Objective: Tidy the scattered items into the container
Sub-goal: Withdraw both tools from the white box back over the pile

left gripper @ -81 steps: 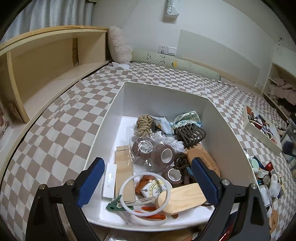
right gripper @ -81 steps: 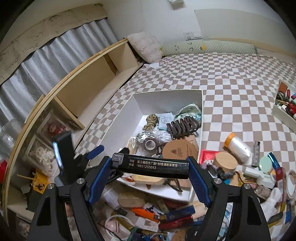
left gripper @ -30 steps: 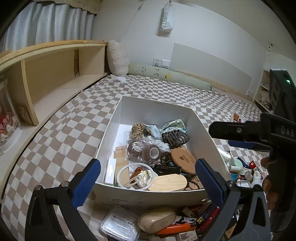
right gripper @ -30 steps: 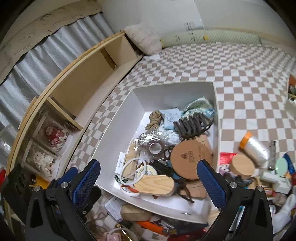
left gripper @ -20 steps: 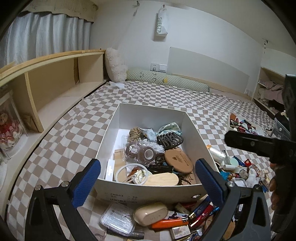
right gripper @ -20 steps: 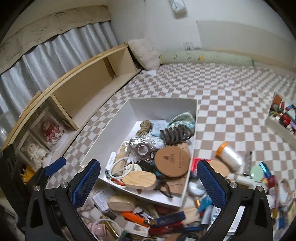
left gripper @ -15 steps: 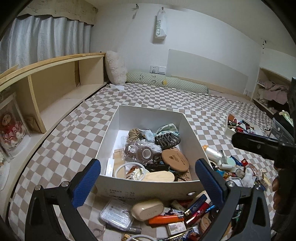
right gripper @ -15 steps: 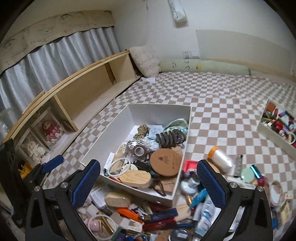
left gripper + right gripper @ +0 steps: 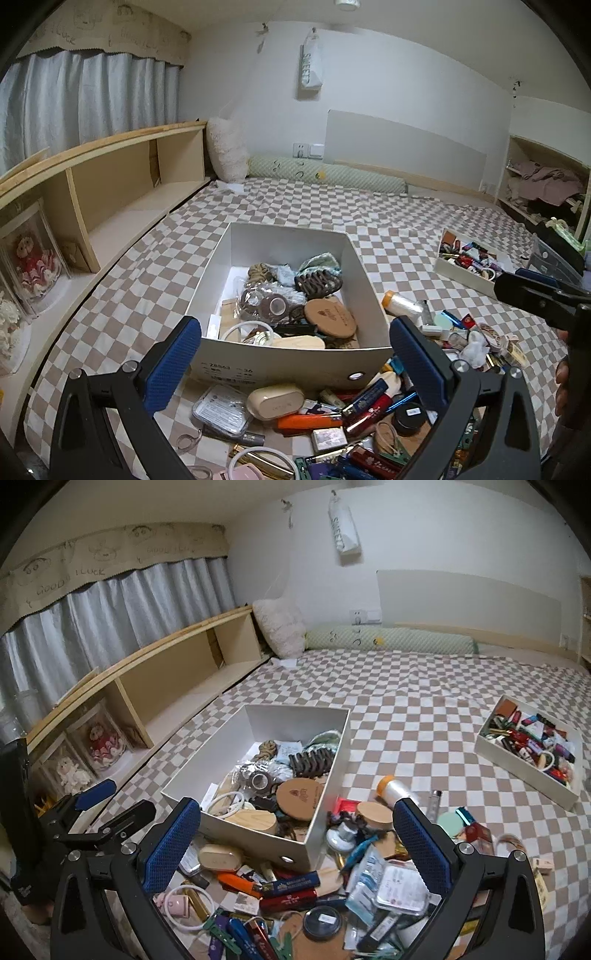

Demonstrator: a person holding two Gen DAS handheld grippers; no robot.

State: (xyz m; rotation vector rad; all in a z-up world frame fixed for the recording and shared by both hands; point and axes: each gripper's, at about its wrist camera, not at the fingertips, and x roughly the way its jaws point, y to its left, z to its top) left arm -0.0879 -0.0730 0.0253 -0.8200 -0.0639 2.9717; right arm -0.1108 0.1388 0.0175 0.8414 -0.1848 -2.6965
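Note:
A white box [image 9: 284, 360] [image 9: 258, 834] on the checkered bed holds a round wooden lid [image 9: 330, 317], a brown hair claw [image 9: 309, 761], tape rolls, a rope knot and a wooden block [image 9: 254, 819]. Scattered items lie in front of it: a beige case [image 9: 275, 400] [image 9: 220, 856], an orange lighter [image 9: 308, 421], a clear packet [image 9: 220, 410], pens and clips. My left gripper [image 9: 295, 363] is open and empty, held above the box's near wall. My right gripper [image 9: 297, 843] is open and empty above the pile. The left gripper also shows at the left of the right wrist view [image 9: 96, 812].
A second white tray [image 9: 532, 766] full of small items sits at the right. A bottle with an orange cap [image 9: 397, 788] lies right of the box. A wooden shelf [image 9: 110, 199] runs along the left, with dolls in clear cases [image 9: 101, 744].
My right gripper let go of the black bar it held, which now lies in the box. Both grippers have pulled back and up from the box, so the pile in front shows.

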